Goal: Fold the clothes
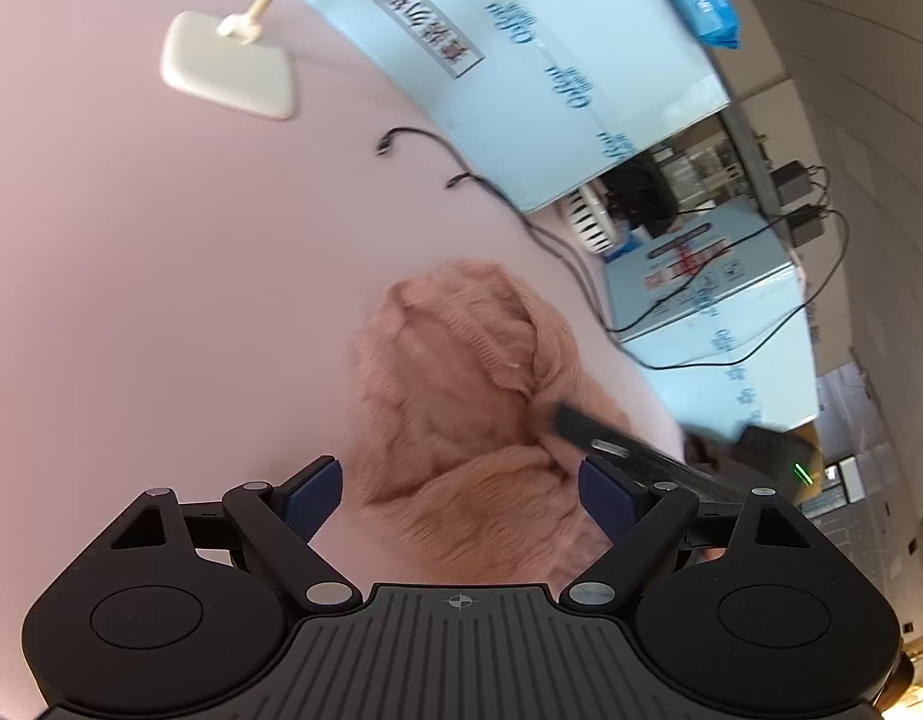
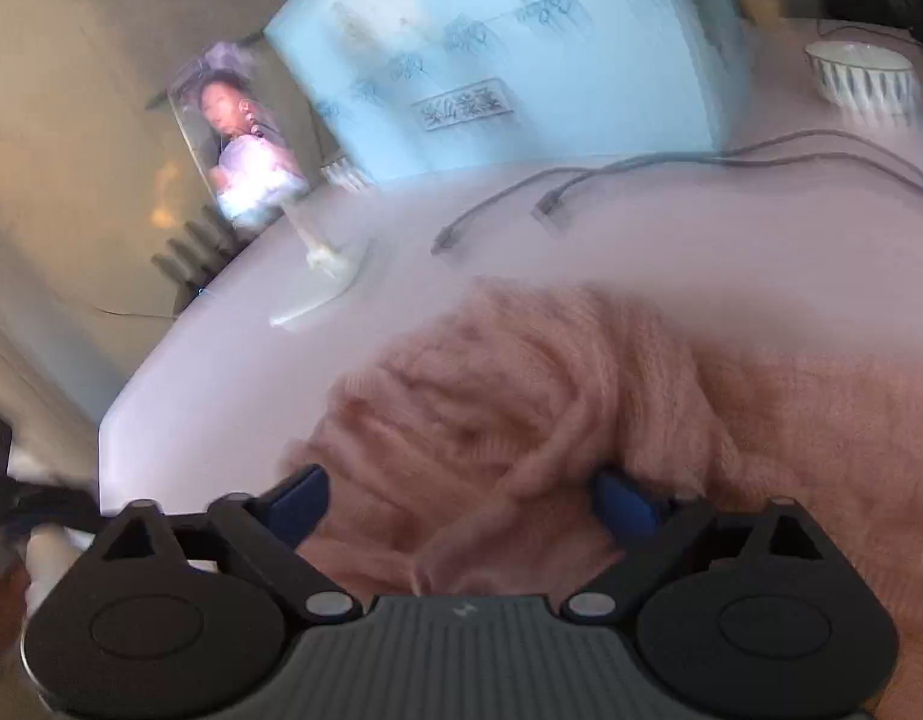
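Two claws come under our inspection, both angled downward toward the counter (image 1: 131,240). We find the left claw (image 1: 460,495) with its jaws standing wide apart, nothing pressed between the blue pads (image 1: 314,495). The pink knit sweater (image 1: 461,396) lies crumpled on the counter directly ahead of it, its near edge reaching between the fingers. We record the right claw (image 2: 461,507) likewise spread apart, with sweater folds bunched between its fingers; blur prevents us judging contact. In the left view, the right claw reaches the sweater's far side.
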Demonstrator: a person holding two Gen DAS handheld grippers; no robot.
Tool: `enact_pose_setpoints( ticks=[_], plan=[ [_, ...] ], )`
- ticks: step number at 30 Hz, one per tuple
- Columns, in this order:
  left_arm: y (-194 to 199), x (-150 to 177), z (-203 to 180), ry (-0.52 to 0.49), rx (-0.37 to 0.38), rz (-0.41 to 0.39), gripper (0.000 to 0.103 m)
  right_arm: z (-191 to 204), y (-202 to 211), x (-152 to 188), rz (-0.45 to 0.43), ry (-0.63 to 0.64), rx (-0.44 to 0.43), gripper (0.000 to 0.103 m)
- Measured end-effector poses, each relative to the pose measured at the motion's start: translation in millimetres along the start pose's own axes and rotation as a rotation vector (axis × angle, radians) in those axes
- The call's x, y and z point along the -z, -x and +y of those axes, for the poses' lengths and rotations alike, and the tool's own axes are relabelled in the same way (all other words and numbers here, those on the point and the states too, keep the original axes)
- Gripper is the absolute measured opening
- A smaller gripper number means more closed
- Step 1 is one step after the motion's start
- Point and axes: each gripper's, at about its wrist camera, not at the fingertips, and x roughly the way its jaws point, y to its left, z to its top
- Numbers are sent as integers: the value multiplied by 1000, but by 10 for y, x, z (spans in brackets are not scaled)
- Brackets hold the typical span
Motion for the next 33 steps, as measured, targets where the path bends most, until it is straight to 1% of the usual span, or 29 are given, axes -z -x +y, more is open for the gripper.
enact_pose_setpoints(
  ticks=[3,4,5,8,11,14,16,17,19,20,21,22,23,25,26,27,28,29,30,31,33],
  plan=[
    [25,34,34,6,-5,26,88,-71,277,-13,-72,-67,-55,93],
    [33,44,42,6,-6,34,88,-128,529,16,-127,-98,-59,94],
    [44,60,46,5,-6,46,88,-176,666,47,-157,-117,-57,95],
    [62,136,50,-11,-4,84,88,-317,1047,240,-206,-185,-43,96],
    [23,217,50,-14,1,129,88,-359,1608,653,-218,-248,6,96],
    [-88,268,33,-10,13,166,88,-625,1984,1048,-221,-488,165,96],
    [-204,290,0,-13,25,188,90,-753,2264,1356,-283,-648,159,96],
    [-271,286,-47,-20,25,190,93,-785,2376,1521,-311,-699,144,96],
    [-371,278,-125,-35,23,194,94,-790,2607,1864,-357,-785,133,96],
    [-406,274,-155,-41,21,196,94,-785,2688,1958,-374,-801,133,97],
    [-432,272,-171,-43,20,195,95,-732,2852,2180,-433,-842,140,98],
    [-458,270,-187,-45,18,195,95,-735,2913,2256,-447,-848,152,99],
    [-480,266,-197,-45,18,194,95,-691,3046,2443,-505,-879,220,99],
    [-507,240,-176,-21,29,183,95,-723,3199,2650,-539,-915,278,99],
    [-516,229,-156,-4,36,172,94,-799,3215,2774,-565,-975,332,99],
    [-530,214,-126,23,45,153,94,-838,3211,2821,-573,-1002,340,99],
    [-544,205,-106,41,52,135,93,-907,3183,2880,-594,-1031,330,100],
    [-554,207,-111,34,51,120,91,-961,3141,2912,-635,-1037,305,101],
    [-560,212,-125,18,44,103,90,-974,3118,2914,-655,-1037,306,101],
    [-560,229,-138,2,32,85,83,-981,3089,2893,-678,-1035,318,101],
    [-551,246,-139,-11,2,49,66,-995,3030,2849,-723,-1030,343,102]
  ],
)
